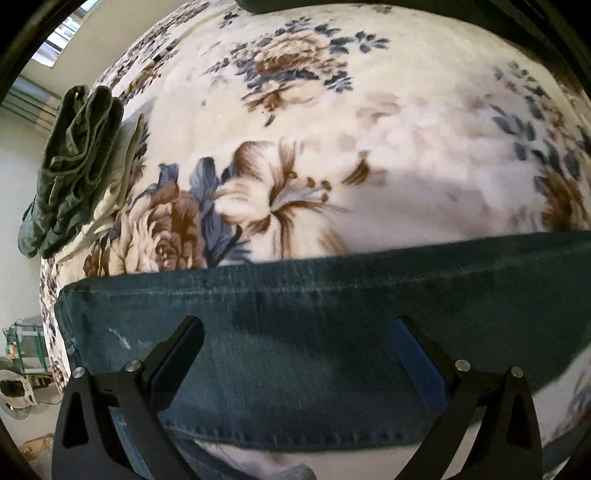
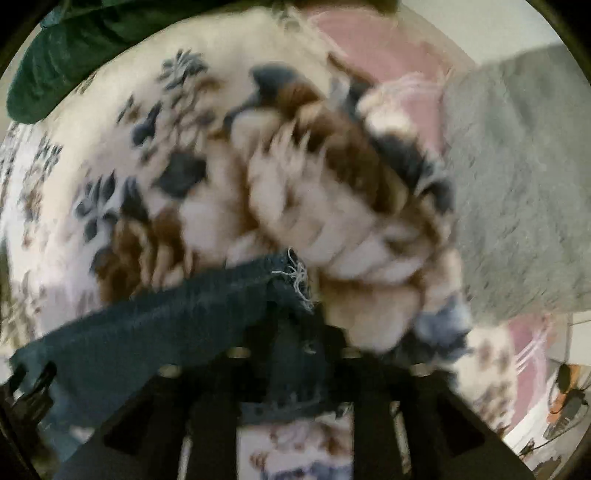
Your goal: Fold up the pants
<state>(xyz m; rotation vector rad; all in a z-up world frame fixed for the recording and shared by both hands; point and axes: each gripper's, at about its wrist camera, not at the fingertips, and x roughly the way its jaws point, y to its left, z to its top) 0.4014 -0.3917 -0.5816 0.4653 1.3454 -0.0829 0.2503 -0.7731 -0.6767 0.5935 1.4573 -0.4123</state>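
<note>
Home bedroom: floral blanket (image 1: 369, 122) over bed, curtained window (image 1: 62, 33).

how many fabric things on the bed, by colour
blue denim pants: 1
green garment pile: 1
dark green cloth: 1
grey towel: 1
floral blanket: 1
total: 5

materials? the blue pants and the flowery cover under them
Pants: looks like denim, matte blue-green twill with faded streaks, a stitched hem, and frayed white threads at the edge held in the right tool. Floral cover: probably plush fleece, with a soft fuzzy nap and no sheen; motion blur leaves that open.
</note>
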